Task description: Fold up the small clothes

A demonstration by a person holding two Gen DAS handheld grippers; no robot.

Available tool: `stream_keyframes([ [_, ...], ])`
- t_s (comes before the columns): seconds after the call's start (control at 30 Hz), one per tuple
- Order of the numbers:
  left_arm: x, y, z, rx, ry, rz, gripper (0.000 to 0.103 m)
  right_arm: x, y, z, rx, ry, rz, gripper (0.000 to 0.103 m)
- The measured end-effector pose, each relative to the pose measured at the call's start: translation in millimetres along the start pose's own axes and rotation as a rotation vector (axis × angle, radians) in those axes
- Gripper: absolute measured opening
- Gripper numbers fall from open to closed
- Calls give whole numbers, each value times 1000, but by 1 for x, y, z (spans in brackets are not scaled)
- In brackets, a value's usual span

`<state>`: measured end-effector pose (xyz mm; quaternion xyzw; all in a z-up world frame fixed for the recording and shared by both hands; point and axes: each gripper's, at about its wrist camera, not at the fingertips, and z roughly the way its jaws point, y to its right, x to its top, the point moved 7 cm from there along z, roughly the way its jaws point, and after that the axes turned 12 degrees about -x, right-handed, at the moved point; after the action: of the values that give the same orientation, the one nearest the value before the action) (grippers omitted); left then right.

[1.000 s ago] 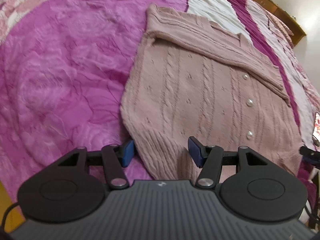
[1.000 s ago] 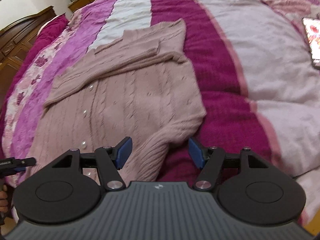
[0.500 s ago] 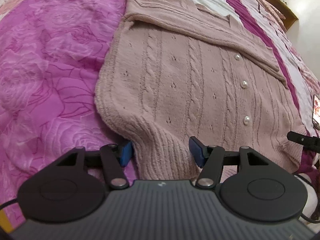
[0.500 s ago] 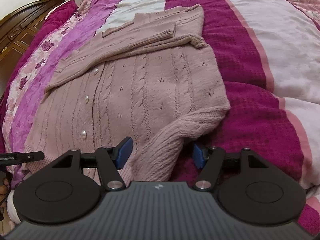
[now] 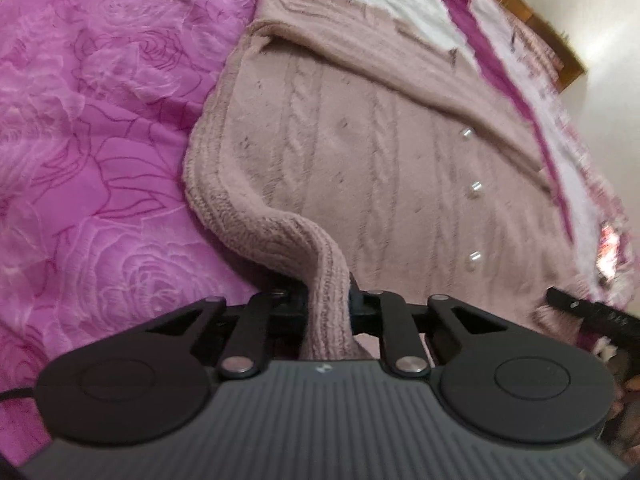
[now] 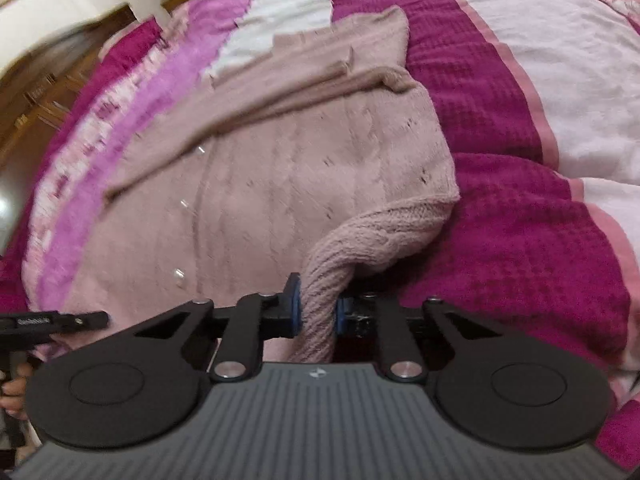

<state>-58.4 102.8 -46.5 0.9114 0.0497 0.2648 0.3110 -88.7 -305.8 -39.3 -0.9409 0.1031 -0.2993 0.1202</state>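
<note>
The pink cardigan (image 5: 360, 168) is spread on the bed (image 5: 100, 140). Its ribbed hem is being clamped by the closing left tool (image 5: 329, 303) and right tool (image 6: 316, 312). A phone (image 5: 610, 240) lies nearby.

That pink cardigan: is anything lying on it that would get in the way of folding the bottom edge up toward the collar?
Nothing visible does. Both tools are closing on the ribbed hem, and the cardigan ahead carries only its own folded sleeves and pearl buttons.

The left hand-held gripper (image 5: 329, 300) is closing on the pink cardigan's (image 5: 360, 168) hem.
</note>
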Motion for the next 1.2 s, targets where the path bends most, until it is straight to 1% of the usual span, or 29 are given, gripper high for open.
stream_keyframes([
  [0.07, 5, 5, -5, -31, 25, -7, 16, 4, 0, -4, 45, 23, 30, 16],
  [0.23, 27, 23, -20, -85, 102, 10, 16, 24, -3, -13, 149, 84, 103, 16],
  [0.37, 51, 38, -30, -103, 173, 45, 16, 46, -8, -21, 218, 142, 142, 15],
  [0.5, 78, 52, -38, -119, 249, 67, 16, 73, -13, -29, 262, 210, 163, 15],
  [0.73, 124, 70, -42, -106, 352, 110, 15, 120, -19, -29, 287, 282, 182, 15],
  [0.83, 145, 74, -40, -84, 393, 126, 15, 143, -19, -28, 299, 321, 210, 15],
  [1.03, 186, 74, -27, -40, 446, 129, 15, 186, -20, -15, 297, 361, 253, 15],
  [1.2, 209, 64, -5, 4, 467, 118, 15, 212, -24, 13, 276, 368, 267, 15],
])
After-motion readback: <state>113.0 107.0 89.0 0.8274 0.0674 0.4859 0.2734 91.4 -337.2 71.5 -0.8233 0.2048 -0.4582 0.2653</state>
